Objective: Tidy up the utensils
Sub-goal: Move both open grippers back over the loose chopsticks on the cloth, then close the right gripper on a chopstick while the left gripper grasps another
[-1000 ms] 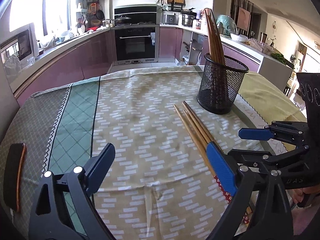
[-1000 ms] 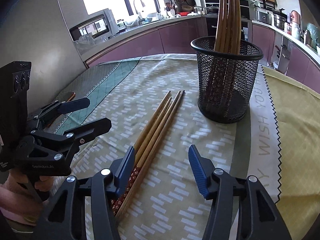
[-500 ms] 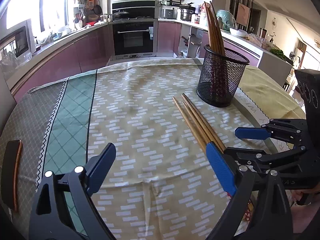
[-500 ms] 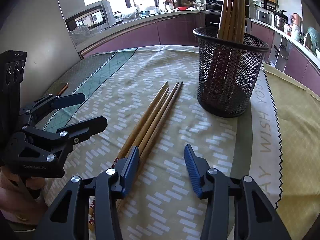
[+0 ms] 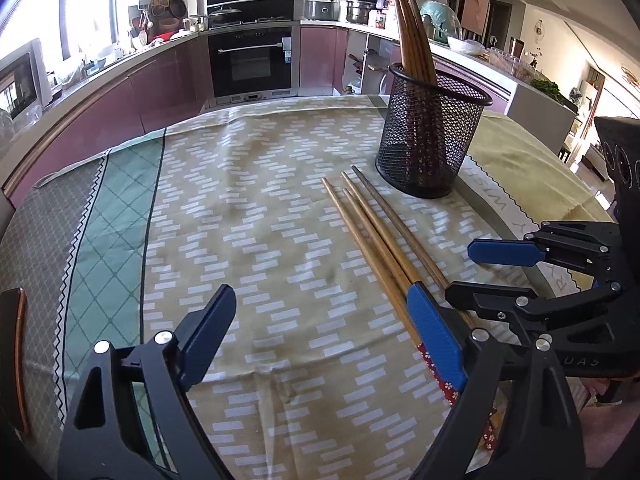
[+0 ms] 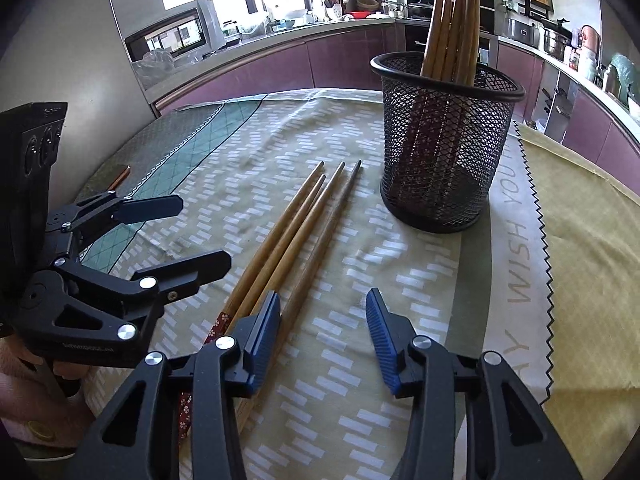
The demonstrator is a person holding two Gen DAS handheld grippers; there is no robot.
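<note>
Beside the mesh holder [image 6: 444,152], loose chopsticks [image 6: 296,224] lie under both released tongs [image 6: 320,340], narrowing.

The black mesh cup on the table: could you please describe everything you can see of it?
The black mesh cup is a round holder of what looks like wire mesh, with a solid rolled rim and a slight taper toward its base. It stands upright on the patterned tablecloth, next to a printed strip of lettering. Several wooden chopsticks stand inside it, tips up, leaning against the rim. Four loose chopsticks lie nearby, apart from it. Neither gripper touches it.
</note>
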